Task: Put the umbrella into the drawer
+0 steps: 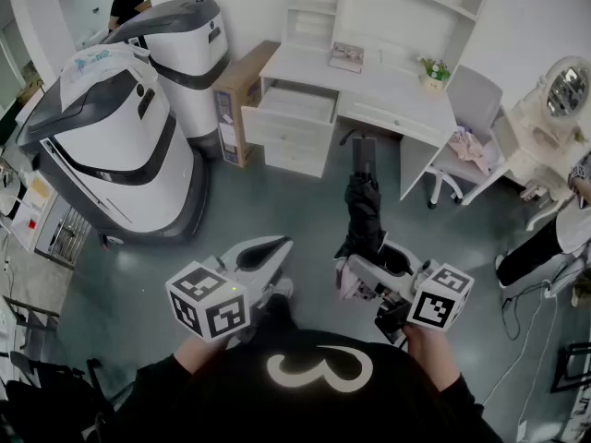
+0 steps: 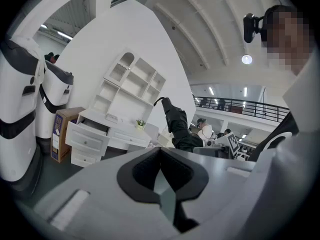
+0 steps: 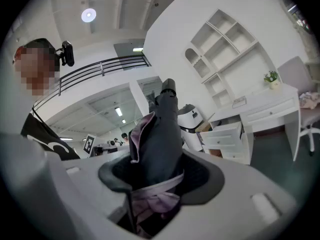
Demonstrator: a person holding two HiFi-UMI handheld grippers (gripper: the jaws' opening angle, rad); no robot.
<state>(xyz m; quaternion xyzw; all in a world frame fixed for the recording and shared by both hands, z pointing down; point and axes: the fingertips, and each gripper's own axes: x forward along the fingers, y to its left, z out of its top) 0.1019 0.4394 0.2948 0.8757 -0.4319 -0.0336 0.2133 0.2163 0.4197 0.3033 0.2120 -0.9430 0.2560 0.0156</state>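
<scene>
A folded dark umbrella (image 1: 362, 206) with a lilac lining points forward toward the white desk. My right gripper (image 1: 369, 266) is shut on its lower part, and in the right gripper view the umbrella (image 3: 160, 134) fills the space between the jaws of the right gripper (image 3: 155, 184). The desk's upper left drawer (image 1: 294, 109) stands pulled out, some way ahead across the floor; the same drawer (image 3: 222, 134) shows in the right gripper view. My left gripper (image 1: 263, 252) is held beside the right one, its jaws together on nothing. From the left gripper (image 2: 160, 176) the umbrella (image 2: 177, 126) and the drawer (image 2: 87, 136) are both visible.
Two large white-and-grey machines (image 1: 120, 146) stand at the left, with a cardboard box (image 1: 235, 95) between them and the desk. A grey chair (image 1: 466, 127) holding cloth sits right of the desk, and a vanity mirror (image 1: 563, 90) beyond it. A small plant (image 1: 432, 70) stands on the desktop.
</scene>
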